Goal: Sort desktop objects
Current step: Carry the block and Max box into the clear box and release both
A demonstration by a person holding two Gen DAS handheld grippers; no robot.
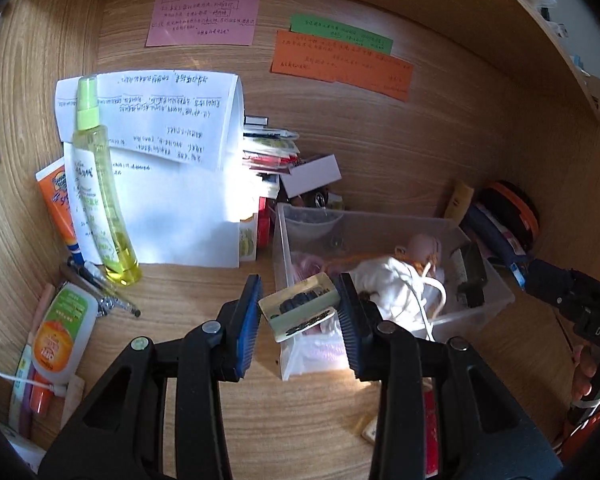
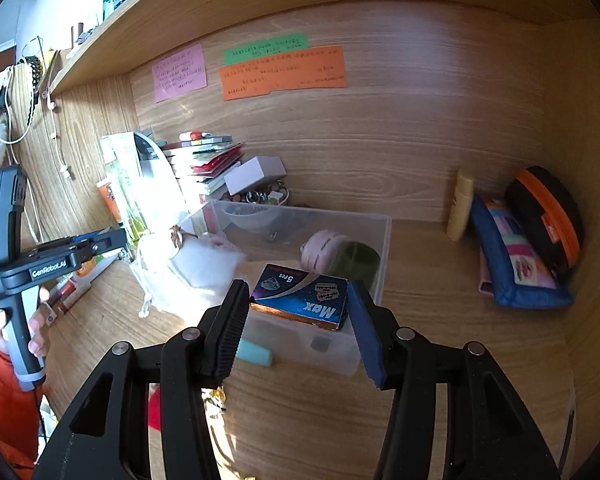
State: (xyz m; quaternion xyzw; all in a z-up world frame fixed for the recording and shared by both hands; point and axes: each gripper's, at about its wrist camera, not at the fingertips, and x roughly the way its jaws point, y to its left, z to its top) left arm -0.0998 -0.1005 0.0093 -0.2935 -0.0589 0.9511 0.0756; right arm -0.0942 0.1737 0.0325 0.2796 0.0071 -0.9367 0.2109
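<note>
The left gripper (image 1: 300,312) clamps a small clear case (image 1: 300,307); the right gripper (image 2: 298,304) clamps a blue blade box (image 2: 300,297) — both hang over the clear bin (image 2: 380,240). Lower each inside before opening — no dropping.

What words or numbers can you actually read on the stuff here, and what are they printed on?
"Max" and "5 Pcs": blue razor blade box held in the right gripper.
"GenRobot.AI": left gripper's body, seen from the right wrist.
"DAS": right gripper's body, partly cut off.
Handwritten coloured notes, white sheets, bottle labels: too small.
</note>
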